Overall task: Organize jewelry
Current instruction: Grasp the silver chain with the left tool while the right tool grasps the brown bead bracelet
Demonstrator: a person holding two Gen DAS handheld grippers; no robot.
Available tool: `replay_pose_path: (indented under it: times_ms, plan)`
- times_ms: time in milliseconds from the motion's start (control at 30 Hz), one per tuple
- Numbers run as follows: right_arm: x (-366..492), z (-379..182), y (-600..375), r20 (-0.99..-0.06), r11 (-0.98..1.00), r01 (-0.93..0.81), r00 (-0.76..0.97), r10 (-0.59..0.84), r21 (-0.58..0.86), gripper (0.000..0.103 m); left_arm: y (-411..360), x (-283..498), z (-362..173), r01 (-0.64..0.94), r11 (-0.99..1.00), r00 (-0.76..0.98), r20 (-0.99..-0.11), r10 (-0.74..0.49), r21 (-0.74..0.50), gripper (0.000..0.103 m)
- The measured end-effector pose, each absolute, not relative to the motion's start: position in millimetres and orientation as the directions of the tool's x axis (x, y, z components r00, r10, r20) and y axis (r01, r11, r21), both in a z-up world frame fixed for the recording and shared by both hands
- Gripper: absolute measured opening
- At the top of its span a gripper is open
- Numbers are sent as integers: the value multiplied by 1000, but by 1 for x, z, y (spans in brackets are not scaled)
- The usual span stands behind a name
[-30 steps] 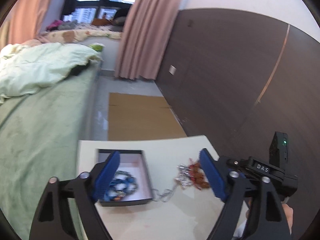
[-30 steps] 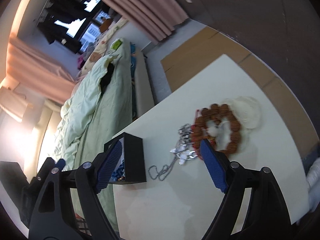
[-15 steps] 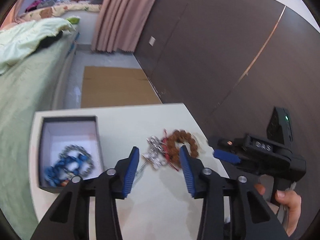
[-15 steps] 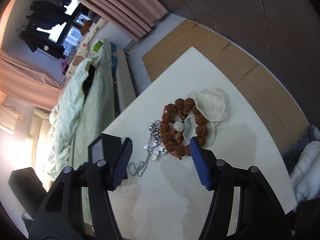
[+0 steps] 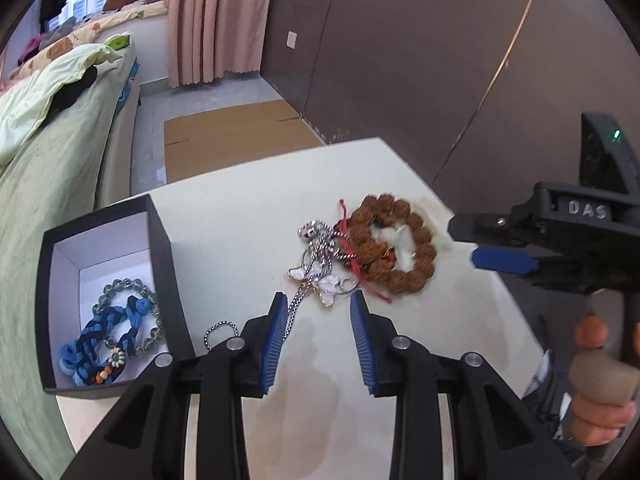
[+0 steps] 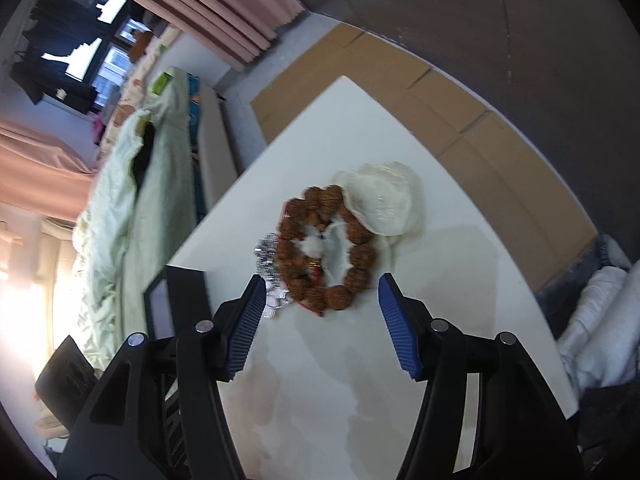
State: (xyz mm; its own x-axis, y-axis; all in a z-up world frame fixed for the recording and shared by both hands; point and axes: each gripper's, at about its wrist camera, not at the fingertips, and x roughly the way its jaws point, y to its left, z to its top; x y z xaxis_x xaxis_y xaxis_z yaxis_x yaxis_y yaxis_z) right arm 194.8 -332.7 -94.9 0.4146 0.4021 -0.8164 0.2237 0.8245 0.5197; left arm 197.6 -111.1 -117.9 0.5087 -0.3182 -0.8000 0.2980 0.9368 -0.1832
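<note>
A brown bead bracelet point(image 5: 394, 240) lies on the white table point(image 5: 240, 216), touching a silver chain necklace point(image 5: 320, 264). A black box point(image 5: 160, 240) at the left holds a blue braided bracelet point(image 5: 100, 340) and a grey bead bracelet point(image 5: 120, 286). My left gripper point(image 5: 320, 312) is open, hovering just short of the necklace's pendant. My right gripper point(image 6: 322, 292) is open and wide, just short of the brown bracelet point(image 6: 326, 252); it also shows at the right of the left wrist view point(image 5: 500, 260). The necklace point(image 6: 268, 256) lies left of the bracelet.
A white cloth pouch point(image 6: 384, 200) lies partly under the brown bracelet. A bed with green bedding point(image 5: 48, 152) runs along the table's left side. Cardboard point(image 5: 232, 140) lies on the floor beyond the table. A dark wall point(image 5: 400, 60) stands at the right.
Both grippers have moved forward toward the jewelry pile. The left gripper's jaws have narrowed from wide open. The right gripper's jaws also narrowed somewhat.
</note>
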Motion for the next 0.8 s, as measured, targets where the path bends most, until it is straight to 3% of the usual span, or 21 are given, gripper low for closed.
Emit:
replay_pose_path:
  times_ms: [233,433,800]
  plan:
    - [204,-103,-338,-844,851,240,407,349,467,60,-127,213,-146,314,944,481,-842,-245,-95,29]
    - [220,-116,-336,-867,871,240,378,323,429,41,-131,221,-162,307,950,464,-861,-209,-66,28]
    - [236,-128,-303,-916,952,147,344,205,268,35,-135,221,-163,316,948,462,-866,-188,-38,28]
